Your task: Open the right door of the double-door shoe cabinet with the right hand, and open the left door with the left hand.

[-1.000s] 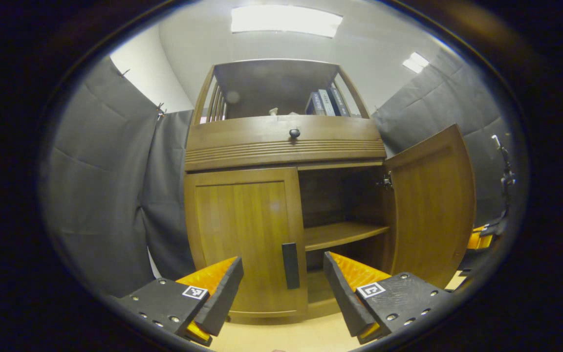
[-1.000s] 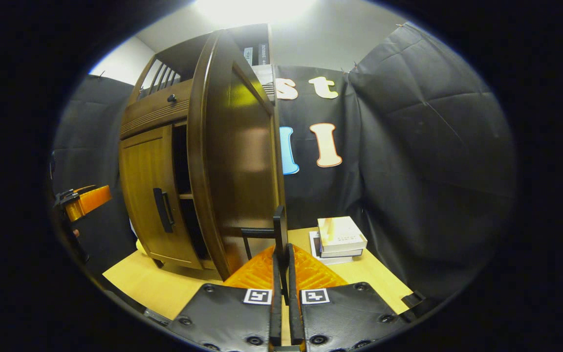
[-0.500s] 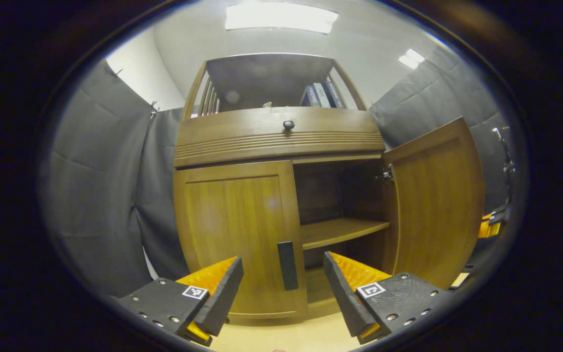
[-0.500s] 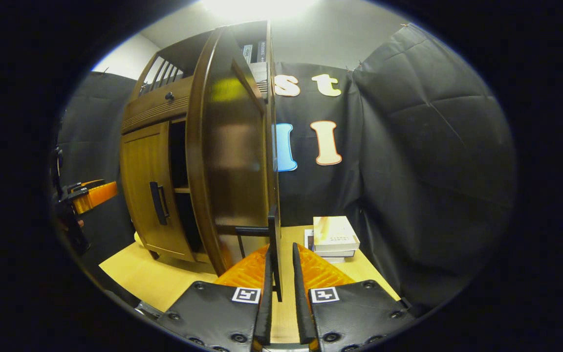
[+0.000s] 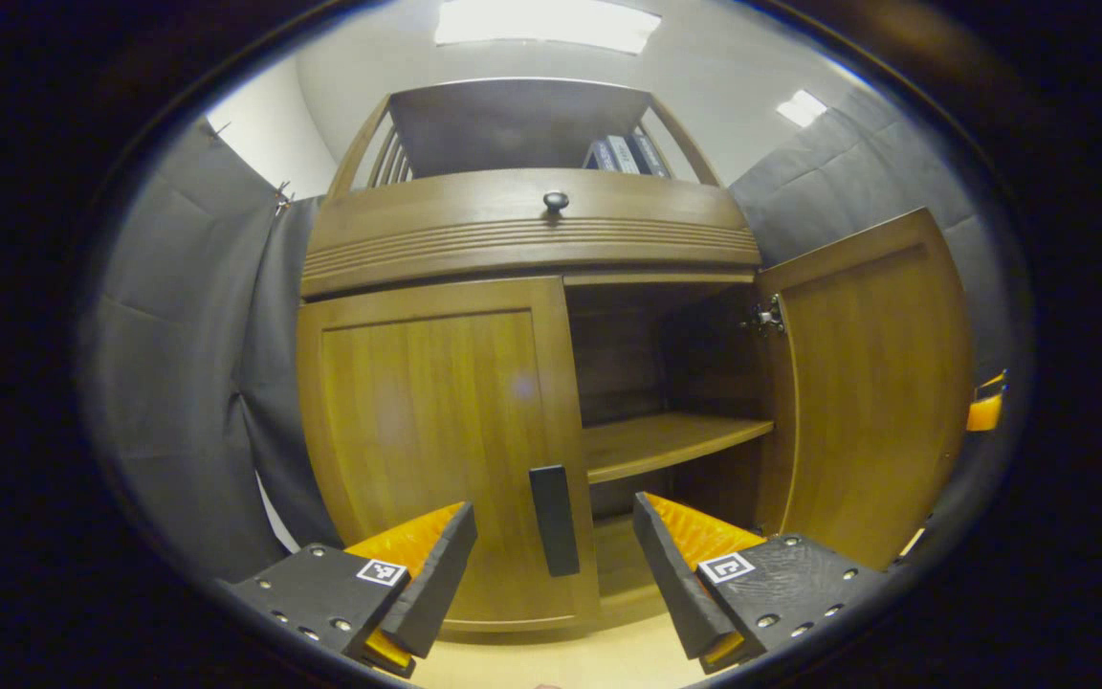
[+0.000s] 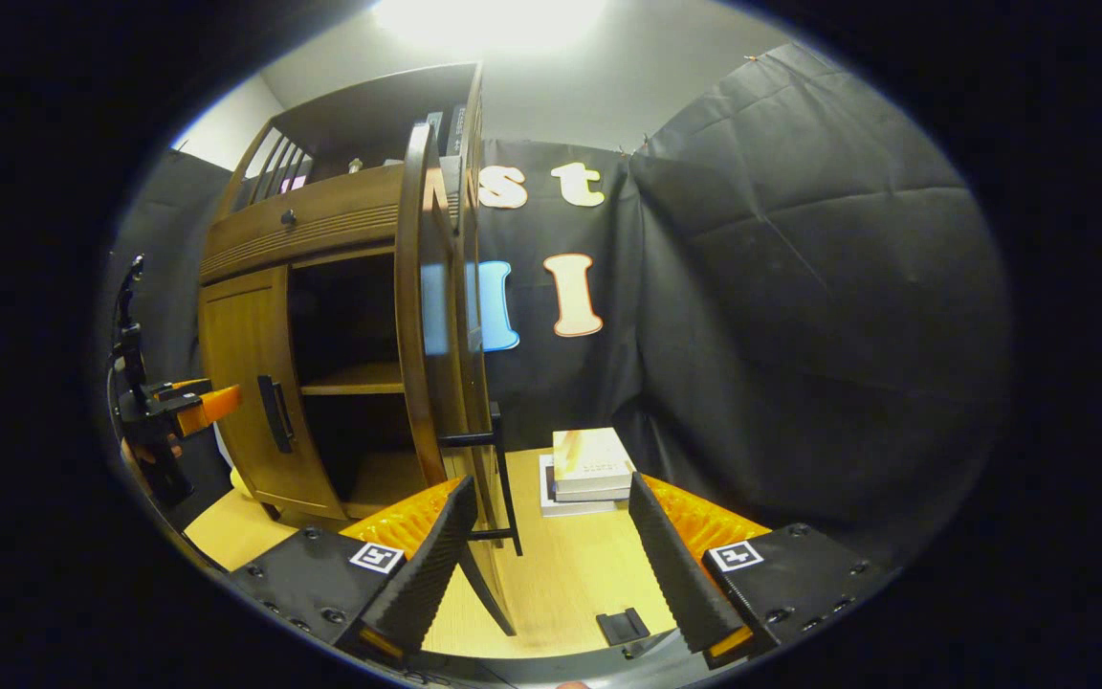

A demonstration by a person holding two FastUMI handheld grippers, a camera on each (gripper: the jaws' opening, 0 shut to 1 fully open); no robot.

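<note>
Cabinet of glossy brown wood fills centre frame; its right door stands swung wide, its left door shut, flat dark handle between my left gripper's spread fingers. My right gripper gapes too, straddling the open door's edge without touching.

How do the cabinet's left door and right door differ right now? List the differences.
The left door is shut flush with the cabinet front; the right door is swung wide open, baring the inner shelf.
The left door's handle sits between the open fingers of the left hand-held gripper, untouched; the right door's handle stands free between the open fingers of the right hand-held gripper.
Both are the same brown wood with a dark vertical handle.
</note>
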